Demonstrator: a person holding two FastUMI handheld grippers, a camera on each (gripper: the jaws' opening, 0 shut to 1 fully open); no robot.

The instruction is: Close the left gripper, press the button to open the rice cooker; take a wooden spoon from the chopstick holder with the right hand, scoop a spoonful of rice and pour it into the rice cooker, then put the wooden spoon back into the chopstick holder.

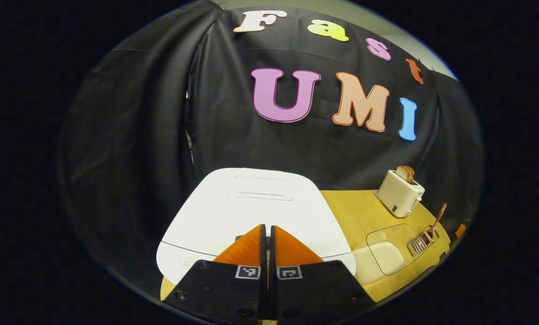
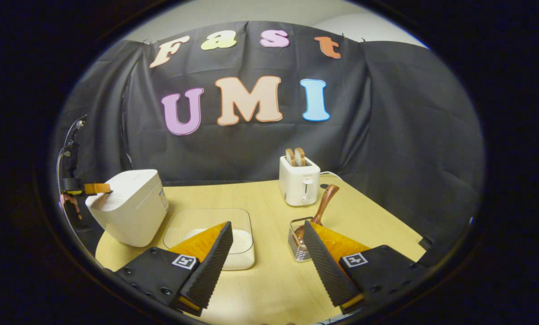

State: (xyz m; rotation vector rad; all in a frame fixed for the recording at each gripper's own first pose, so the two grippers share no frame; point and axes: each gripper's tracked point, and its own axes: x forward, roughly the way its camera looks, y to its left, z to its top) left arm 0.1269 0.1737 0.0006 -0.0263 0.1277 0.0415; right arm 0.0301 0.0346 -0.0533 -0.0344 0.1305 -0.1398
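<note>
Closed left claw [image 1: 267, 230] over rice cooker [image 1: 251, 203]

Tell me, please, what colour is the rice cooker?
The rice cooker is plain white, its lid closed; it shows best in the right gripper view.

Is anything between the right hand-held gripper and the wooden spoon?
Nothing visible. The right hand-held gripper is open, and the wooden spoon stands in the chopstick holder just ahead, with bare table between them.

I see a white toaster [image 2: 299, 182] with two slices of bread [image 2: 295, 156] in it, standing on the yellow tabletop [image 2: 269, 280].
</note>
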